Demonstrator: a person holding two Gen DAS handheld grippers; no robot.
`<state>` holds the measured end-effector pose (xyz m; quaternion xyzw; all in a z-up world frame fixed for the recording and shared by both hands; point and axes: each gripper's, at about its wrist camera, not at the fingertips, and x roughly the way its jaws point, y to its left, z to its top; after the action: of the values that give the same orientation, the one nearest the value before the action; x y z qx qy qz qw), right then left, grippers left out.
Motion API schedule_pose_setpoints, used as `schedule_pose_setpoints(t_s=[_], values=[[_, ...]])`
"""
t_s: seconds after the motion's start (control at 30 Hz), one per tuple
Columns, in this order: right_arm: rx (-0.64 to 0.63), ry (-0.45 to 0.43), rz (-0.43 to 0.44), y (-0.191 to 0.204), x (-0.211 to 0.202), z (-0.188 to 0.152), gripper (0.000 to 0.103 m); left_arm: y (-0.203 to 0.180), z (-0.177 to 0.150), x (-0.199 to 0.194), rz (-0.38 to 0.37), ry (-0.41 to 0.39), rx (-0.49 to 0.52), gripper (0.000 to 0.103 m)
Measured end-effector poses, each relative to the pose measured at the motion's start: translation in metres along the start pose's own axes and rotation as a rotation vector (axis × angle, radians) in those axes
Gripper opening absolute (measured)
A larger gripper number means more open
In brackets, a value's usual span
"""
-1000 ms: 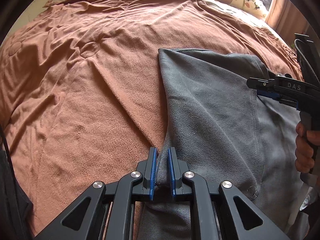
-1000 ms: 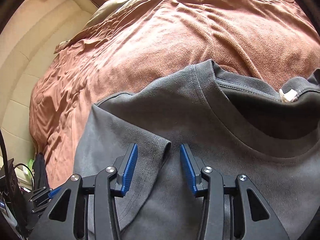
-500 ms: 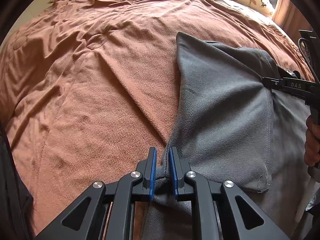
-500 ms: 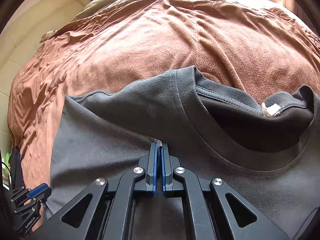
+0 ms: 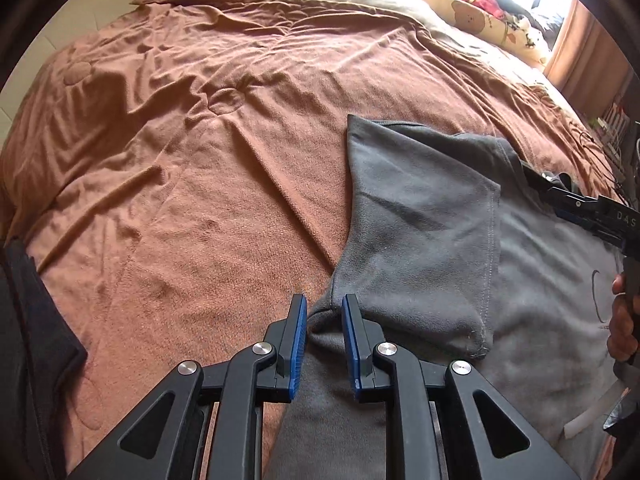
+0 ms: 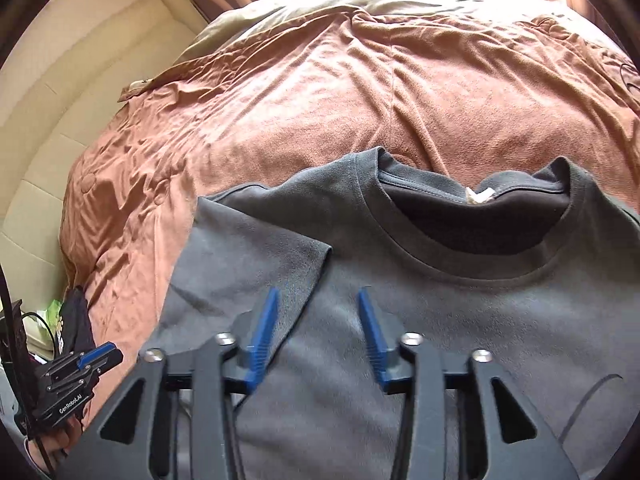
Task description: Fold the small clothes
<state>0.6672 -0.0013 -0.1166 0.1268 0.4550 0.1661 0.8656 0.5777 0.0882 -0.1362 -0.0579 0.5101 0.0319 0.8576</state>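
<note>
The grey T-shirt (image 6: pixel 400 300) lay on the bed (image 5: pixel 200 160), its sleeve folded inward; the left gripper (image 5: pixel 324 336) had just eased, fingers narrow, fabric loose between them. The right gripper (image 6: pixel 316 336) had just opened wide above it, empty; a rising finger could snag that flap and undo the fold.

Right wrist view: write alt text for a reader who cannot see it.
The right gripper hangs open, its jaws just parted, above a grey T-shirt with one sleeve folded inward. The shirt lies on a rumpled brown blanket.
</note>
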Motion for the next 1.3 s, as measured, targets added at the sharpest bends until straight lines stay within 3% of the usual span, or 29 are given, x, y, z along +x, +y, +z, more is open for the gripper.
schedule_pose_setpoints(t_s=[0.1,0.23,0.37,0.47,0.6,0.73,0.8,0.93,1.1,1.3], values=[[-0.001,-0.029,0.02,-0.004,-0.031,-0.011,0.058,-0.007,-0.005,-0.021,-0.005,-0.021,0.005,0.024],[-0.015,-0.065,0.022,-0.01,-0.079,-0.03,0.058,-0.017,-0.012,-0.054,-0.002,-0.069,0.013,0.047],[-0.018,-0.139,0.022,-0.017,-0.133,-0.048,0.059,-0.028,-0.02,-0.085,0.003,-0.112,0.026,0.061],[-0.007,-0.202,-0.008,-0.022,-0.172,-0.065,0.059,-0.039,-0.03,-0.106,-0.005,-0.135,0.04,0.069],[-0.034,-0.255,0.037,-0.025,-0.22,-0.097,0.066,-0.057,-0.049,-0.138,-0.007,-0.184,0.049,0.071],[-0.06,-0.295,0.084,-0.03,-0.263,-0.135,0.067,-0.073,-0.067,-0.17,-0.022,-0.262,0.038,0.086],[-0.047,-0.312,0.107,-0.037,-0.281,-0.151,0.071,-0.081,-0.077,-0.181,-0.035,-0.287,0.047,0.088],[-0.043,-0.406,0.08,-0.053,-0.323,-0.186,0.101,-0.096,-0.094,-0.195,-0.067,-0.307,0.059,0.089],[-0.003,-0.51,0.091,-0.066,-0.363,-0.233,0.103,-0.114,-0.116,-0.214,-0.084,-0.362,0.066,0.089],[0.007,-0.475,0.08,-0.078,-0.378,-0.281,0.103,-0.14,-0.13,-0.228,-0.148,-0.366,0.082,0.089]])
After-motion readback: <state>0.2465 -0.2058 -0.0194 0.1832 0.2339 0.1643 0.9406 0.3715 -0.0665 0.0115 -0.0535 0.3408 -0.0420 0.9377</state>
